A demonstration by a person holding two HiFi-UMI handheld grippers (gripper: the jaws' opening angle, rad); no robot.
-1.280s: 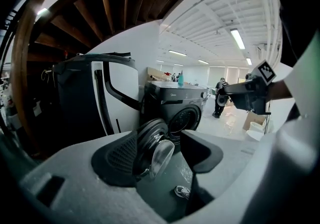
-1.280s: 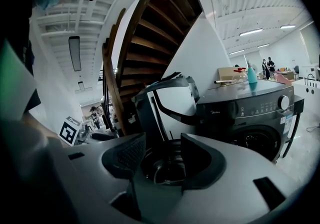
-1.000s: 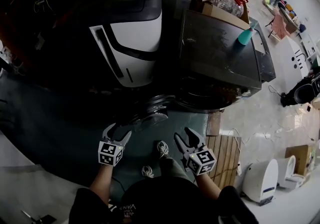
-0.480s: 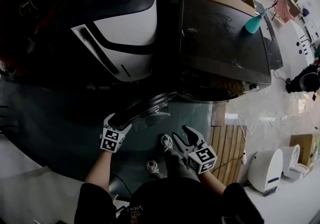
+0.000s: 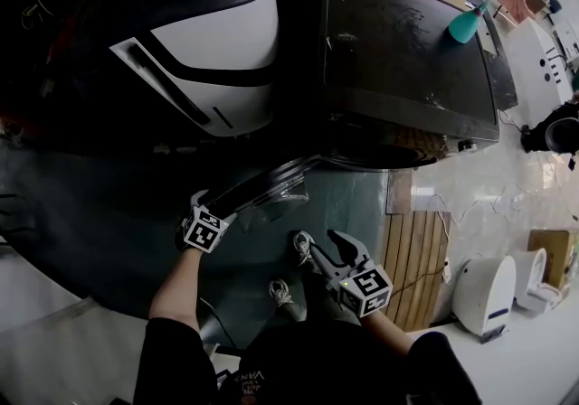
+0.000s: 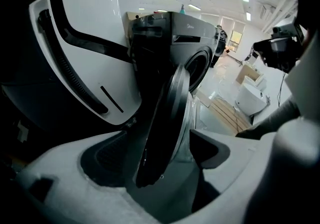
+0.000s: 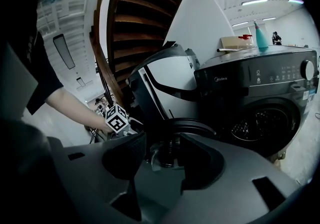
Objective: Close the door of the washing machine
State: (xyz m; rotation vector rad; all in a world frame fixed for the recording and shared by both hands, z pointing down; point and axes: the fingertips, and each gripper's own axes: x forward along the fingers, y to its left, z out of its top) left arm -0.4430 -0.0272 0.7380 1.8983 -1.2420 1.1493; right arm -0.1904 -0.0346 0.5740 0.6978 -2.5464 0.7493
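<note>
The dark front-loading washing machine (image 5: 407, 51) stands at the upper right, and its round door (image 5: 271, 191) is swung wide open toward me. My left gripper (image 5: 206, 213) is at the door's outer rim. In the left gripper view the door's edge (image 6: 167, 113) stands between the left gripper's (image 6: 160, 153) jaws, which have just been opening and stand wide, with the pads (image 6: 212, 149) off the rim. My right gripper (image 5: 321, 248) hangs open and empty, lower and to the right. Past the right gripper's (image 7: 159, 157) jaws I see the door (image 7: 187, 130) and the drum opening (image 7: 260, 124).
A white and black appliance (image 5: 199, 51) stands close on the washer's left. A teal bottle (image 5: 466, 25) is on the washer's top. Wooden slats (image 5: 421, 259) and a white unit (image 5: 484, 290) lie on the floor at the right. The person's shoes (image 5: 282, 293) are below the door.
My left gripper has moved down and forward to the door's rim, and its jaws have spread wider. The right gripper has sunk a little and stays open.
</note>
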